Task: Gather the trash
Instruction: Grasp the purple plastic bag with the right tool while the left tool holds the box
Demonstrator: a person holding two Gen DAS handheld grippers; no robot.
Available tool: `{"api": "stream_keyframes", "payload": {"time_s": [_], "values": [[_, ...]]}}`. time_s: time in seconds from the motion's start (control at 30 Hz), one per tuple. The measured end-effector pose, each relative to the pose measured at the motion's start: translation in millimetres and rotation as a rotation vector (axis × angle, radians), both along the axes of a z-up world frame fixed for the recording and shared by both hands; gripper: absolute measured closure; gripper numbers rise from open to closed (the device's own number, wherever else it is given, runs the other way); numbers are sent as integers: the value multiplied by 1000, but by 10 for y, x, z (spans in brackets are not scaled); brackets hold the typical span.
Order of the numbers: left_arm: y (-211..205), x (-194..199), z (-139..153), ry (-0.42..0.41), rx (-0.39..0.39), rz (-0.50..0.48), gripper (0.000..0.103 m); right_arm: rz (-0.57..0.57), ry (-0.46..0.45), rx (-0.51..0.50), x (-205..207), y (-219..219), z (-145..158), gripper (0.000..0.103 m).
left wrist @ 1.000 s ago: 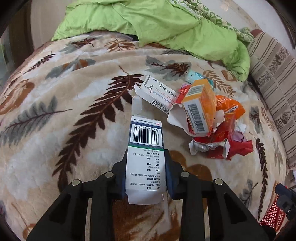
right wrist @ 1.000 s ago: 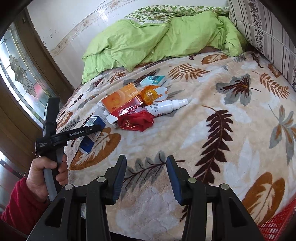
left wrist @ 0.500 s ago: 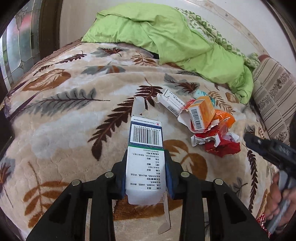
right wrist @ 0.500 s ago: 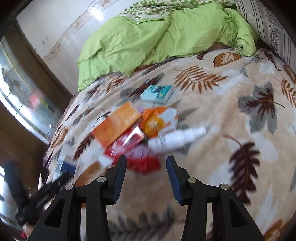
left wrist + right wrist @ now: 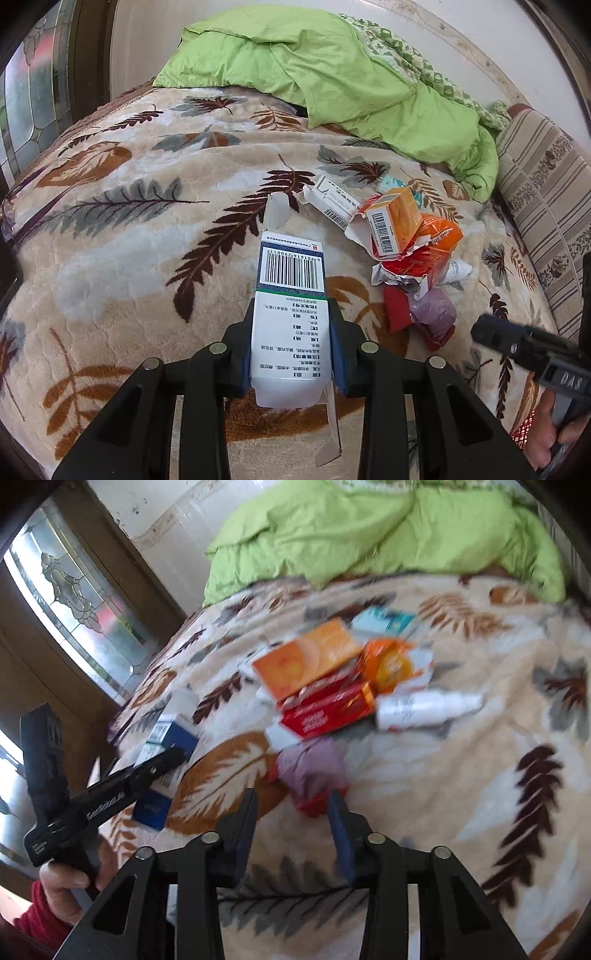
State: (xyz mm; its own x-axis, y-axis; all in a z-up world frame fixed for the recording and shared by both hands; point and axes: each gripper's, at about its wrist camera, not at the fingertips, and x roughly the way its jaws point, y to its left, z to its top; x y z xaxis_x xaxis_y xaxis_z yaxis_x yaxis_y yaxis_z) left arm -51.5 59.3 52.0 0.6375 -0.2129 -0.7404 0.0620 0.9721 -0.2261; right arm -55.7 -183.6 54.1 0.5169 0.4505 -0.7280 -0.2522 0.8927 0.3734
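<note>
Over bed blanket (image 5: pixel 110 258): L gripper (image 5: pixel 291 354) fingers clamped on white/blue carton (image 5: pixel 290 306); R gripper (image 5: pixel 291 834) fingers apart and opening, nothing between them.

Trash pile sits mid-bed, just right of the held carton: orange box (image 5: pixel 393 218), red box (image 5: pixel 325 709), orange wrapper (image 5: pixel 441 230), white bottle (image 5: pixel 424 709), white box (image 5: pixel 334 201), teal packet (image 5: pixel 384 620). Nearest to R fingers: purple wad (image 5: pixel 312 764) on a red scrap. Risks, as judged: wad is soft w/ scrap underneath, so a shallow close may pinch plush blanket or lift only one layer; carton's loose end flaps may snag; R view blurred, so aim is uncertain. Obstructions: both grippers work close together, collision poss. Green duvet (image 5: pixel 332 74) and striped pillow (image 5: pixel 546 206) lie well apart from pile.
</note>
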Motion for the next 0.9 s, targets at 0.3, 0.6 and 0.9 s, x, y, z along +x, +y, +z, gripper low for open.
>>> {"api": "stream_keyframes", "payload": {"time_s": [0.3, 0.6, 0.9], "values": [[2, -37, 28, -14, -8, -4, 72, 45, 30, -145, 393, 217, -237, 50], [-34, -235, 114, -47, -4, -6, 72, 5, -25, -176, 55, 281, -202, 65], [-339, -427, 214, -135, 74, -84, 72, -133, -185, -116, -402, 131, 107, 65]]}}
